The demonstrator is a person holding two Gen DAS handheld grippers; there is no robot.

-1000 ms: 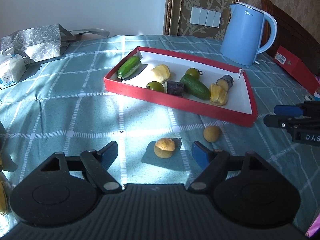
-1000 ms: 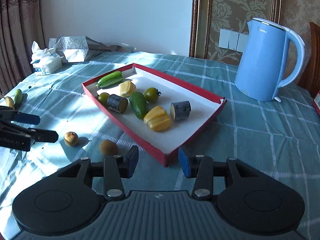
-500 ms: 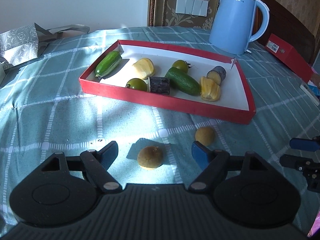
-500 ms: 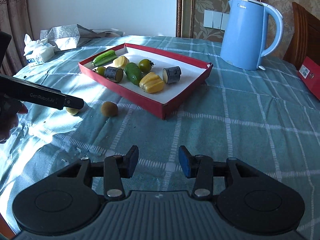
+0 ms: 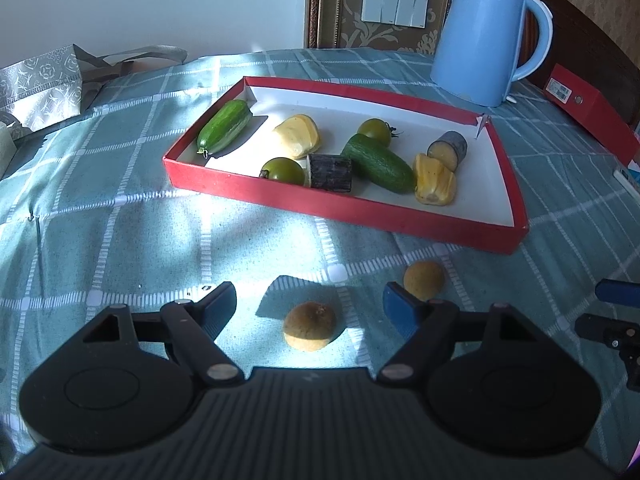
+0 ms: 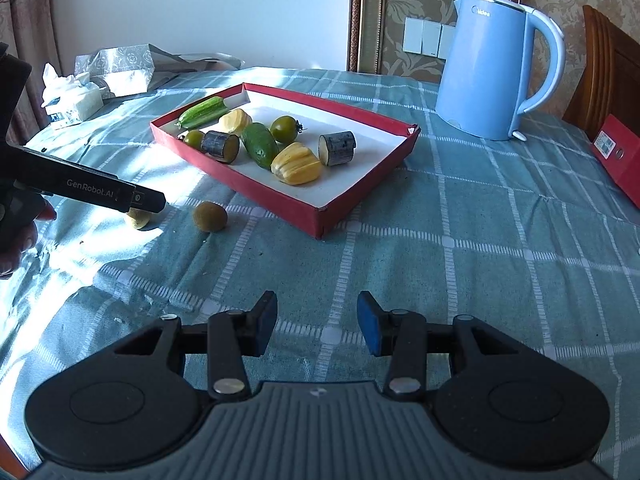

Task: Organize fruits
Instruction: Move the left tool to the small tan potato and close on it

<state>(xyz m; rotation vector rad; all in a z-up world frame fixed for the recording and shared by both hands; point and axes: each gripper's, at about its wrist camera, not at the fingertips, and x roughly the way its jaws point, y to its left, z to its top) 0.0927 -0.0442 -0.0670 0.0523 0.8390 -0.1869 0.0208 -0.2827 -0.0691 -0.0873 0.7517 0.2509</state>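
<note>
A small round brown fruit lies on the checked cloth between the fingers of my left gripper, which is open; the pads stand clear of it. A second brown fruit rests just beyond the right fingertip. Behind them stands the red tray holding cucumbers, green tomatoes, yellow fruit pieces and dark cut stubs. My right gripper hovers open over bare cloth, well short of the tray. In the right wrist view the left gripper's finger covers part of the first fruit, with the second fruit beside it.
A blue kettle stands behind the tray on the right. A red box lies at the far right edge. A silver gift bag and a tissue pack sit at the back left. A hand grips the left tool.
The left gripper came down and forward, so the brown fruit now sits between its fingers. The right gripper drew back from the tray. Both kept still over the last half second.
</note>
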